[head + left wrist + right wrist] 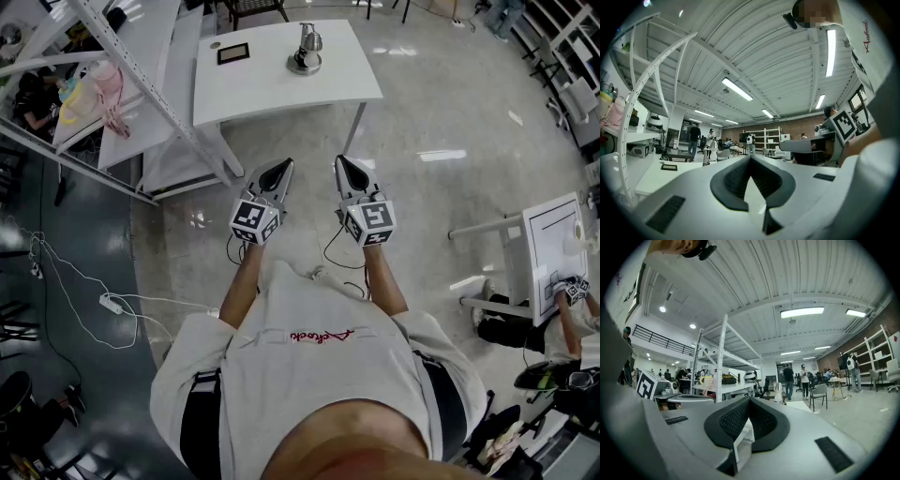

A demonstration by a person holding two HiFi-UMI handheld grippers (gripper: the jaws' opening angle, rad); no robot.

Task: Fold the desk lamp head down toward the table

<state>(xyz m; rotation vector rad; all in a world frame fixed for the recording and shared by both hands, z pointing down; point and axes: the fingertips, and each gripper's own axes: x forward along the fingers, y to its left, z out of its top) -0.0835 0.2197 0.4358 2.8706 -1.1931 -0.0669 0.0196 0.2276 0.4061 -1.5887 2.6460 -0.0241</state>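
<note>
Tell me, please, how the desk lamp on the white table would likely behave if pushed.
The desk lamp has a broad round base, so it probably resists tipping. Its shiny, metal-looking surface may be slippery to grip. Being small, it might slide on the smooth white table.

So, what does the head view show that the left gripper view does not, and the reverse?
Only the head view: the white power strip and its cable on the dark floor. Only the left gripper view: the ceiling lights and a person standing far off. Both: the desk lamp standing on the white table, the small dark frame beside it, and the right gripper, jaws together.
</note>
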